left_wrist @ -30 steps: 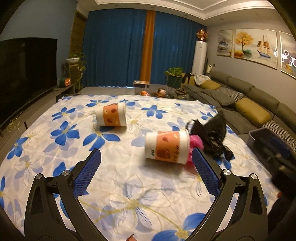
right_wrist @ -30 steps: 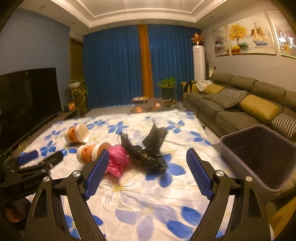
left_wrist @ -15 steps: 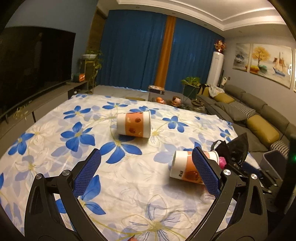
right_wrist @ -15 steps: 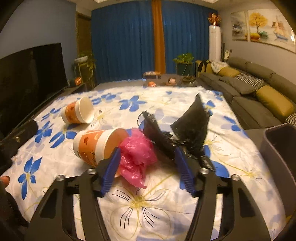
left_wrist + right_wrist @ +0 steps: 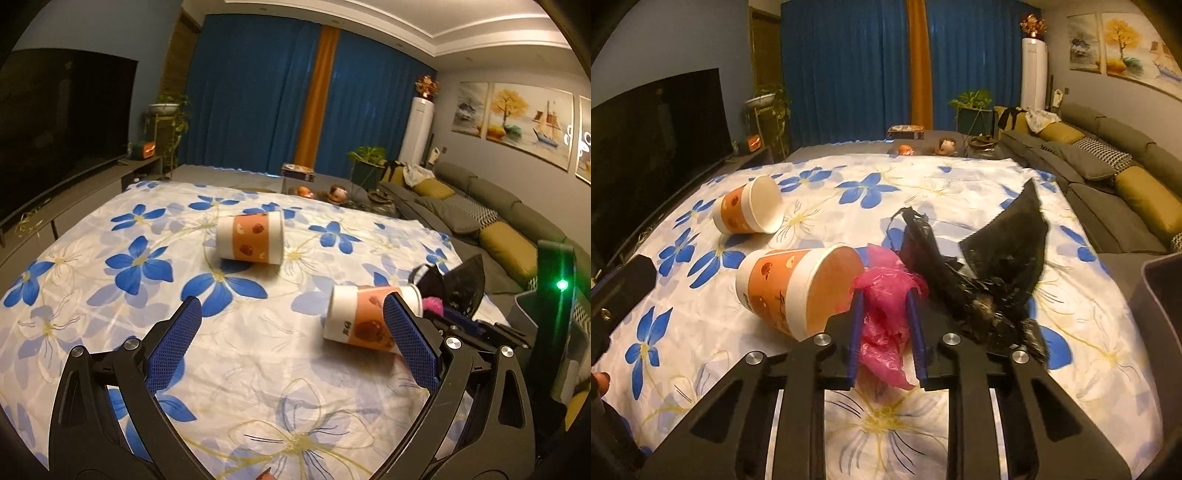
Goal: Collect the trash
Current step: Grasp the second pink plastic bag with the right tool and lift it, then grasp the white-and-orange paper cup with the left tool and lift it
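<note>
Pink plastic bag (image 5: 886, 314) sits pinched in the low, level right gripper (image 5: 884, 325).

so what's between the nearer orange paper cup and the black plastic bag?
Crumpled pink plastic bag, touching the nearer orange-and-white paper cup rim and the crumpled black plastic bag; right tongs clamp it. Right wrist view.

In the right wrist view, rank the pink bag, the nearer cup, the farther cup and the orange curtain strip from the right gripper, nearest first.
1. pink bag, between the right gripper fingers.
2. nearer cup, just left, on its side.
3. farther cup, further left and back.
4. orange curtain strip, at the far wall.
</note>
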The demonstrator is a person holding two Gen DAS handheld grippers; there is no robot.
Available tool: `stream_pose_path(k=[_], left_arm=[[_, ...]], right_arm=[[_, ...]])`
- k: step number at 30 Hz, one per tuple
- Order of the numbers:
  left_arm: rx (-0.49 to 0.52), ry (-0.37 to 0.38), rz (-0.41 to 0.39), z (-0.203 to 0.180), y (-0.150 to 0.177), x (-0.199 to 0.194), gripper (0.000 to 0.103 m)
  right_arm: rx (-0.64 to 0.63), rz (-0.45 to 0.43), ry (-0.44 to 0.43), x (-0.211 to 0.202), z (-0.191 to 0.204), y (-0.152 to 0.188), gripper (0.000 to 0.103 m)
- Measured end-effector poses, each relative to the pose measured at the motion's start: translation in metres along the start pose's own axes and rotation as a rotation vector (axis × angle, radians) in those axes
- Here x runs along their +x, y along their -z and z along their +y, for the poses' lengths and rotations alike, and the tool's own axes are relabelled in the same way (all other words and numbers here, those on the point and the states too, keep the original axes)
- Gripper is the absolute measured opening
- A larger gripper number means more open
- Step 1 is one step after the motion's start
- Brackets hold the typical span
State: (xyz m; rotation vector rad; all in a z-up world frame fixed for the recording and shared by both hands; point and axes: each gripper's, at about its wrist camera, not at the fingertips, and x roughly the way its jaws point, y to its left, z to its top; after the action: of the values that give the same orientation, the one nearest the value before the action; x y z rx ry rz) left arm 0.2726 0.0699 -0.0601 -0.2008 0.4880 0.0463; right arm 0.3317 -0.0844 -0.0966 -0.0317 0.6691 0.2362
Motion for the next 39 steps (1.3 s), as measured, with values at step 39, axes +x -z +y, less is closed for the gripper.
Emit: stream_pose_path(k=[39], left_arm=[[0.010, 0.184, 0.272, -0.048, 0.008, 0.092, 0.082]], right_arm=[[0.127, -0.290, -0.035, -0.092, -0.046, 0.009, 0.024]])
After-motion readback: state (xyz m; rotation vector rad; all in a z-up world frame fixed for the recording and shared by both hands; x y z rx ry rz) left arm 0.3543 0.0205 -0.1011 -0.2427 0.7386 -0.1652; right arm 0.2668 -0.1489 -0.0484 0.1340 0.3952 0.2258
